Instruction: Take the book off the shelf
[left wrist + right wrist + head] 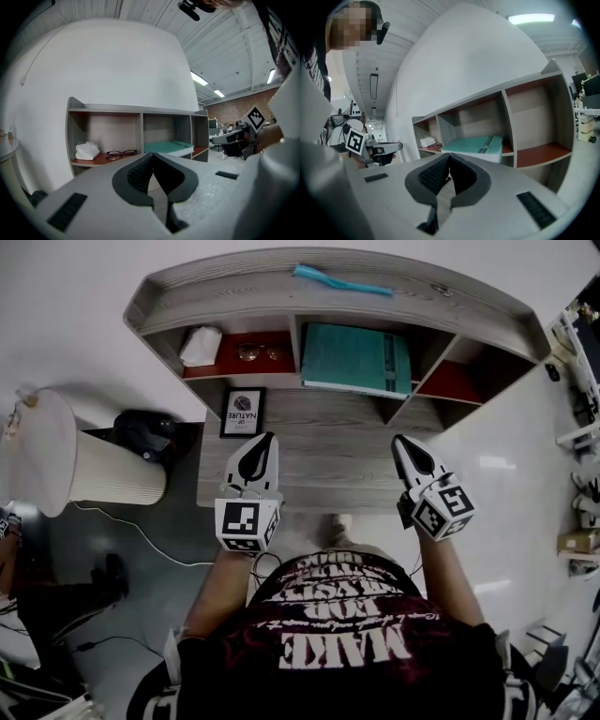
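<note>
A teal book (355,359) lies flat in the middle compartment of the grey shelf unit (328,292); it also shows as a teal book (168,147) in the left gripper view and as a teal book (480,146) in the right gripper view. My left gripper (256,454) hovers over the lower wooden ledge, left of the book, its jaws shut and empty. At the same height, my right gripper (403,444) hangs just below the book's right corner, also shut on nothing. Both grippers stand apart from the book.
The left compartment holds a white tissue pack (200,345) and glasses (255,352). A turquoise toothbrush-like item (341,281) lies on the shelf top. A framed card (243,412) leans on the ledge. A round white side table (42,454) stands at left, cables on the floor.
</note>
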Tool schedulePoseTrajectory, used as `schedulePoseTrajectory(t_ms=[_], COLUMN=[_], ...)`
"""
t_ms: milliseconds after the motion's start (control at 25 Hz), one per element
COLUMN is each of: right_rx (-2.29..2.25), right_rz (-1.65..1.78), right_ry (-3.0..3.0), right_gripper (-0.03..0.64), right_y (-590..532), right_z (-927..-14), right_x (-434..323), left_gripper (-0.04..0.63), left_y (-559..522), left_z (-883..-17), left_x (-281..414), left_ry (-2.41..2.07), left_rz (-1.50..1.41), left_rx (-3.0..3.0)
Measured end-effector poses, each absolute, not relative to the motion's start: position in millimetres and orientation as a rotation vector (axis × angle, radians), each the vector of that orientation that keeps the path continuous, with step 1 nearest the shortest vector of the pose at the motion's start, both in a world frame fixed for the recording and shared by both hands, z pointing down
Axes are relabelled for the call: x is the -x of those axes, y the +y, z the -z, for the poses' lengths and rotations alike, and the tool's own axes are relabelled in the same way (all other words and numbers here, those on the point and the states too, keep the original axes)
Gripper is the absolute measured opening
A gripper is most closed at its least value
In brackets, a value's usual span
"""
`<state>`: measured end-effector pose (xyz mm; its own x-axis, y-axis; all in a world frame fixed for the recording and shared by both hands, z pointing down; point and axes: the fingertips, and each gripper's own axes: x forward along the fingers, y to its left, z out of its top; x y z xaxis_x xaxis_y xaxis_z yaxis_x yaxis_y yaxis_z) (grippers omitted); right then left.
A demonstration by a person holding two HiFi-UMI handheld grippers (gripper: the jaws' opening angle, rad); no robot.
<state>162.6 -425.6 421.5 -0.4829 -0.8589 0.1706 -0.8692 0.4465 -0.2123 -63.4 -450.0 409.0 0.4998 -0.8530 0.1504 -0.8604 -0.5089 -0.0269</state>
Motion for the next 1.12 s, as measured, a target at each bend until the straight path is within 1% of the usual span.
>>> schedulePoseTrajectory(t_ms=[80,120,160,200,360,640,960,1120], right_rx=[-1.582,-1.577,-1.565,-1.550,-1.509,-1.498,-1.417,-1.381], right_rz=[-0.458,-0.489,-0.530,-0.574,-0.676,-0.788,-1.142,-1.247], right_ry=[-2.641,-2.648,-2.656,-2.665,-2.667,-2.661,-2.746,-2.768], right_gripper=[0.008,0.051,0.141,0.186,0.234,0.273,0.306,0.316], right_y=[-433.0,-437.2,-441.5,-445.6,-459.2,-491.2,-526.5,-542.6], right_z=[-425.0,-426.7,-428.9,-431.6,-442.1,-452.5,-464.1,-463.9], right_x=[-167.7,-169.5,-170.7,-171.9,-179.0,-205.1,-227.0,-230.9], left_gripper=[0.006,0.006,0.006,0.006,0.006,0.006,0.006,0.006], left_y=[-456.0,-459.2,-462.5,-466.0,-479.6,-502.1,-524.6,-531.5], left_z=[-410.4,-410.2,-409.7,-409.0,-405.4,-405.2,-405.9,-410.7], left_x=[59.9,57.9,55.7,53.2,41.4,19.1,-3.0,-5.4], left_ry=[-1.529,-1.529,-1.530,-1.531,-1.537,-1.553,-1.590,-1.613], left_rz=[-0.229,-0.231,-0.232,-0.233,-0.237,-0.263,-0.280,-0.296], left_rx=[-2.670,-2.668,-2.668,-2.668,-2.671,-2.670,-2.656,-2.625])
